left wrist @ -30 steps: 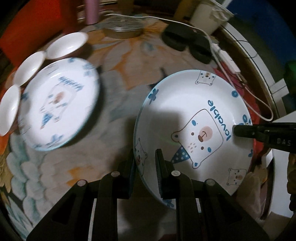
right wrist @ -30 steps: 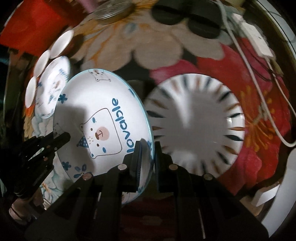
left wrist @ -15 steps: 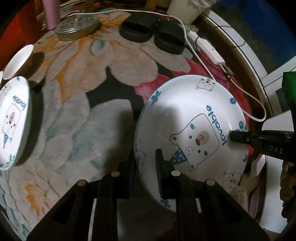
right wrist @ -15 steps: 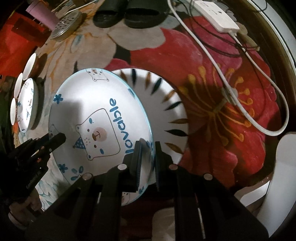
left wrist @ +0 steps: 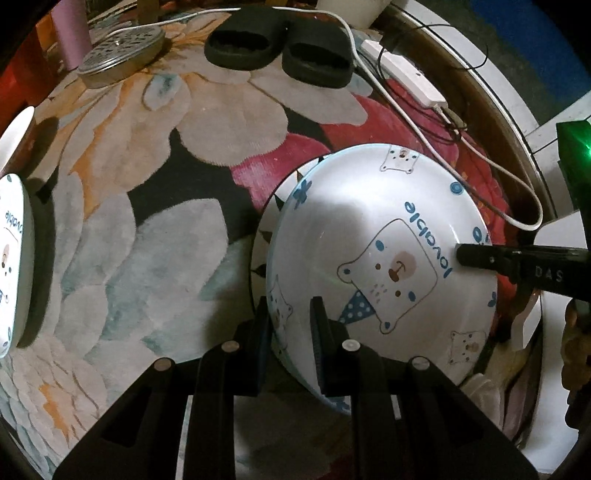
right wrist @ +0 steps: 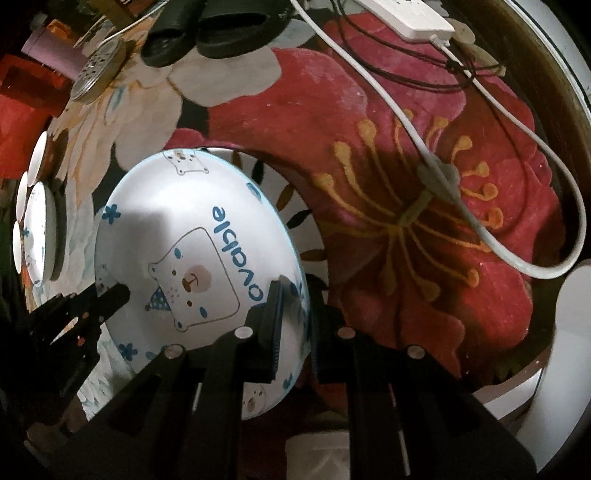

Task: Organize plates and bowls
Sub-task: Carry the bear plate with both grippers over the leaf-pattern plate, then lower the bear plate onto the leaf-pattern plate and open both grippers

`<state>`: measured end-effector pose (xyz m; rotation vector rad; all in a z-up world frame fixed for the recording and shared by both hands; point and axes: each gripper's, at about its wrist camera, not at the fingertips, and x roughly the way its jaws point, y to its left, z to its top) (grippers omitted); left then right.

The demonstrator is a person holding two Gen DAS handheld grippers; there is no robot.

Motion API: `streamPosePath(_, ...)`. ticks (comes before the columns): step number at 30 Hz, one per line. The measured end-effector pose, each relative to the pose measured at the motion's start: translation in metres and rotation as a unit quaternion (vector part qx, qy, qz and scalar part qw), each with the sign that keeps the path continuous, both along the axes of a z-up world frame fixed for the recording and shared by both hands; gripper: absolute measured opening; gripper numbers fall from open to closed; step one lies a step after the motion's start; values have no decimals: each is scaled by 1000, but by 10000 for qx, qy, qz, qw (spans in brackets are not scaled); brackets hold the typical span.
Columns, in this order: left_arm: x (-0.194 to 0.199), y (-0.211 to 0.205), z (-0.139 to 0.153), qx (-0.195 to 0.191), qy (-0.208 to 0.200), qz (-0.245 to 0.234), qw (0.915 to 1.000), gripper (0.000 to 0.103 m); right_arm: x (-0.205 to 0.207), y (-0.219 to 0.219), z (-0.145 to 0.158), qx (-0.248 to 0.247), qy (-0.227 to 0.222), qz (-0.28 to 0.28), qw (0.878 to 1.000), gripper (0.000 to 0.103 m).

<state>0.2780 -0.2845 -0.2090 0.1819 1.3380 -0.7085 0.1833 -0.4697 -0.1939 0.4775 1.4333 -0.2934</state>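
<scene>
A white plate with a bear and the word "lovable" [left wrist: 369,236] [right wrist: 177,229] hangs between both grippers. My left gripper [left wrist: 291,325] is shut on its near rim, and shows in the right wrist view as dark fingers [right wrist: 114,295] at the plate's left edge. My right gripper [right wrist: 295,306] is shut on the opposite rim; its finger [left wrist: 476,256] enters the left wrist view from the right. Just beneath lies a striped plate [right wrist: 295,206], mostly covered, a sliver [left wrist: 264,236] showing. A second bear plate [left wrist: 13,258] [right wrist: 40,229] and small white dishes [left wrist: 14,129] [right wrist: 37,158] lie far left.
All rests on a flowered rug [left wrist: 166,229]. At the back are black slippers [left wrist: 277,48], a perforated metal lid [left wrist: 122,51] and a pink cup [left wrist: 72,33]. A white power strip [left wrist: 402,74] and its cable [right wrist: 424,147] run along the right side.
Both grippers carried the bear plate rightward across the rug and slightly down, until it came over the striped plate. The second bear plate and small dishes slid toward the left edge of view.
</scene>
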Motion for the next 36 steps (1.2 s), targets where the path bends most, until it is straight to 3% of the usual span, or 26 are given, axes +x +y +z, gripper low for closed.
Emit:
streamPosePath(13,3,1,-4,-130,294,56,9995,20,-1,-2,-13,38,121,-71,9999,17)
streamPosePath(16,4,1,-3,-267,438,72,9987,35,3,-3,-16,173,106,-145,9997,22)
streamPosePath(18,2,0,-1,-431,549,14,9976,57,7,-3,-16,241,68,-154,9996,28)
streamPosePath(20,-3,-4,3,-532,546,-62,9971,74,9,0,-15,329,-6,-129,9994,42)
streamPosePath(21,-5,-6,7,-553,480,-103,9973,87,10,2,-14,318,-42,-106,9994,55)
streamPosePath(23,-9,-8,16,-701,387,-207,9966,97,14,7,-8,291,-187,-33,9994,79)
streamPosePath(29,-10,-5,38,-840,126,-155,9963,102,24,26,10,117,-456,247,9986,96)
streamPosePath(36,-1,11,37,-658,-22,105,9978,102,28,36,6,-27,-480,384,9981,101)
